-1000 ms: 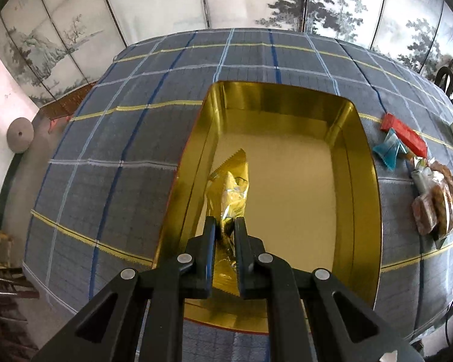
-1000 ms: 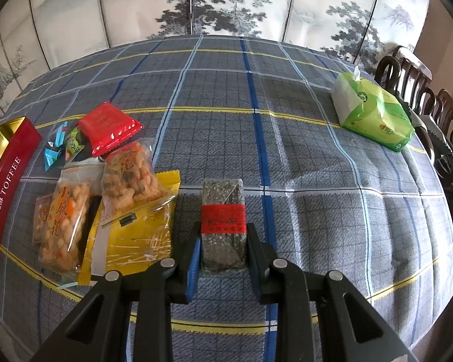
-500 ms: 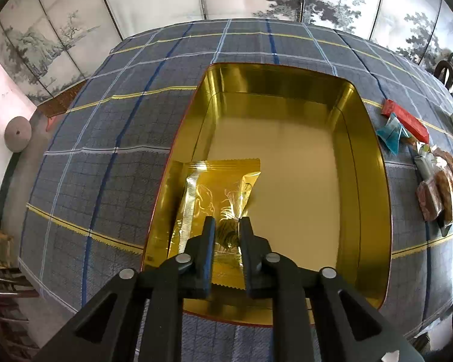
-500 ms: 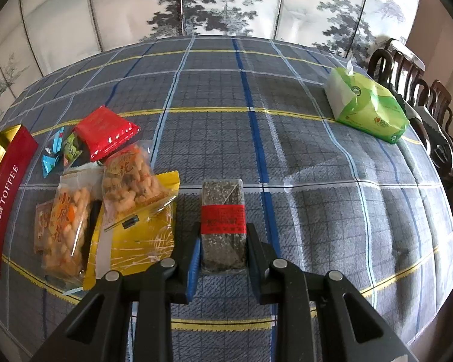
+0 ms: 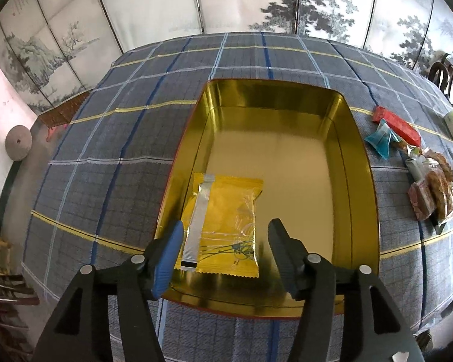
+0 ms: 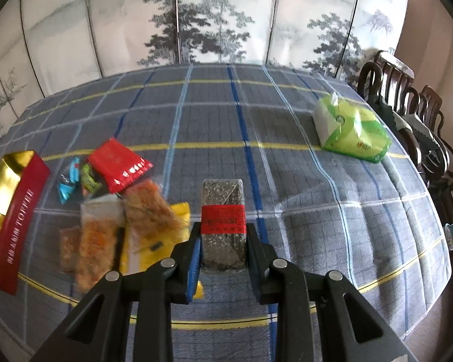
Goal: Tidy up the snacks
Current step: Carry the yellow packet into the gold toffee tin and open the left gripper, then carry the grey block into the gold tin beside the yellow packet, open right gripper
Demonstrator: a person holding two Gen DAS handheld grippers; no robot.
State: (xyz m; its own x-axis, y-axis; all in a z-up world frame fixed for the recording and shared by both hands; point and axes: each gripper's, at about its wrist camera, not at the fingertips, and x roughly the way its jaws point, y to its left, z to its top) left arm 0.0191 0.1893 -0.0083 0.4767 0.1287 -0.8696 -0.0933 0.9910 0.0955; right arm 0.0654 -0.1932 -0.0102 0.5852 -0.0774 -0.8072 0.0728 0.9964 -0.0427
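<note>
Two packets in play: yellow pouch (image 5: pixel 223 226) flat in the tin's (image 5: pixel 359 181) near-left corner, released between the just-opened left gripper (image 5: pixel 225 246); dark bar (image 6: pixel 223 220) clenched in the right gripper (image 6: pixel 223 249) above the tablecloth (image 6: pixel 302 181). Best carried level over the tin's red wall, then set beside the pouch. Tin floor seen only from the left view; snack pile (image 6: pixel 117 220) and green tissue pack (image 6: pixel 350 132) clearest from the right.

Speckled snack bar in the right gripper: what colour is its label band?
Red, clearest in the right wrist view.
</note>
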